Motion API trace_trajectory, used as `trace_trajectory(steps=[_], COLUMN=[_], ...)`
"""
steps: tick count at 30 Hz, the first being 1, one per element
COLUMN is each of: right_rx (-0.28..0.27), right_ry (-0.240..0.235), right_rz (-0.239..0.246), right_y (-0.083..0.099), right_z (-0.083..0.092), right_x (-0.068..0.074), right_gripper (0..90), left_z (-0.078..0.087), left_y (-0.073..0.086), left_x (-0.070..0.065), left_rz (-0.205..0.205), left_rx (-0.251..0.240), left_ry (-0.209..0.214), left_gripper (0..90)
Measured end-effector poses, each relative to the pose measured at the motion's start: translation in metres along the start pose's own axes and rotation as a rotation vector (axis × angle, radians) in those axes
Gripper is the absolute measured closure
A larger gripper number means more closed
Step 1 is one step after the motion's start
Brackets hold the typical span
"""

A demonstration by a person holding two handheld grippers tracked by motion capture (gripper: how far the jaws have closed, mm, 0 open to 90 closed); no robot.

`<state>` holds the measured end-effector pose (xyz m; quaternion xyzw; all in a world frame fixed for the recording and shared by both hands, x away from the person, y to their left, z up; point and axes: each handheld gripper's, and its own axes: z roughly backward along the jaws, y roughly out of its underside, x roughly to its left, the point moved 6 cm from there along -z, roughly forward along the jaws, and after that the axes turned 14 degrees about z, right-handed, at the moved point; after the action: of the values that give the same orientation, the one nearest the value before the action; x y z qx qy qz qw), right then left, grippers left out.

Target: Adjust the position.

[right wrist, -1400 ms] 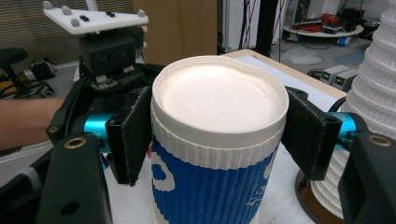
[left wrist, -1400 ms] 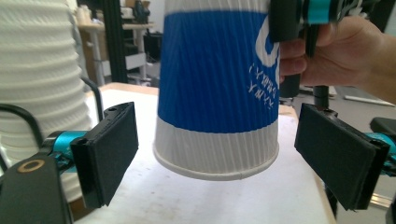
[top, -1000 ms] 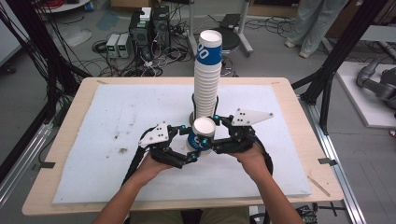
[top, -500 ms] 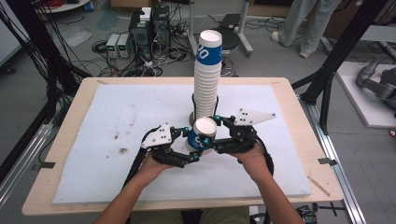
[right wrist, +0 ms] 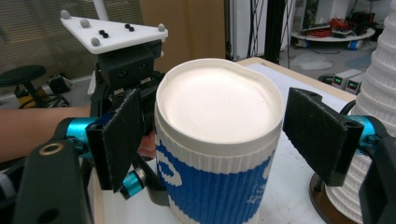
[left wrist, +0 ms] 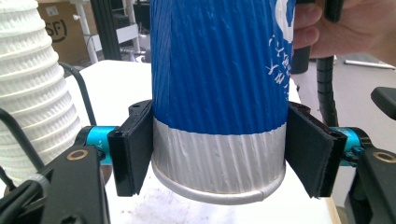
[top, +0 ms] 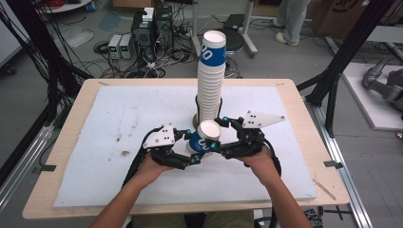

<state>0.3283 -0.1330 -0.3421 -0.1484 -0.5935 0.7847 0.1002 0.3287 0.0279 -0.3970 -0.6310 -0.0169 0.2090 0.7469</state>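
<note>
The left gripper (top: 194,151) has its 2 jaws pressed on the silver base band of a blue cup (top: 202,137), which tilts above the white mat (top: 114,137). The right gripper (top: 219,135), at the cup's 3 o'clock, stands wide around its white rim, not touching. At 12 o'clock, just beside, rises the tall cup stack (top: 210,78).

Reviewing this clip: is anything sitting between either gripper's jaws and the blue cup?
Nothing visible does. The blue cup sits directly between the jaws of the left gripper, which bracket its lower band, and between the jaws of the right gripper near its rim. The tall cup stack stands behind, apart.
</note>
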Motion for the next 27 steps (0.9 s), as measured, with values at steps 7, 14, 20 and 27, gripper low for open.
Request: trace_trajectory(steps=[7, 14, 20, 27], right_rx=[0.022, 0.100, 0.126, 0.190], right_ry=[-0.004, -0.034, -0.072, -0.123], right_rz=[0.016, 0.076, 0.119, 0.184], right_y=[0.003, 0.008, 0.004, -0.001], right_z=[0.011, 0.018, 0.018, 0.013], right_x=[-0.006, -0.010, -0.012, -0.013], right_gripper=[20.5, 20.5, 20.5, 20.5], left_z=[0.006, 0.016, 0.022, 0.025], left_y=[0.002, -0.004, -0.006, -0.007], left_x=[0.001, 0.005, 0.007, 0.006], left_rz=[-0.013, -0.034, -0.061, -0.075], left_rx=[0.106, 0.183, 0.252, 0.313], left_ry=[-0.009, -0.018, -0.021, -0.005], left_gripper=[30.4, 30.4, 30.4, 30.2])
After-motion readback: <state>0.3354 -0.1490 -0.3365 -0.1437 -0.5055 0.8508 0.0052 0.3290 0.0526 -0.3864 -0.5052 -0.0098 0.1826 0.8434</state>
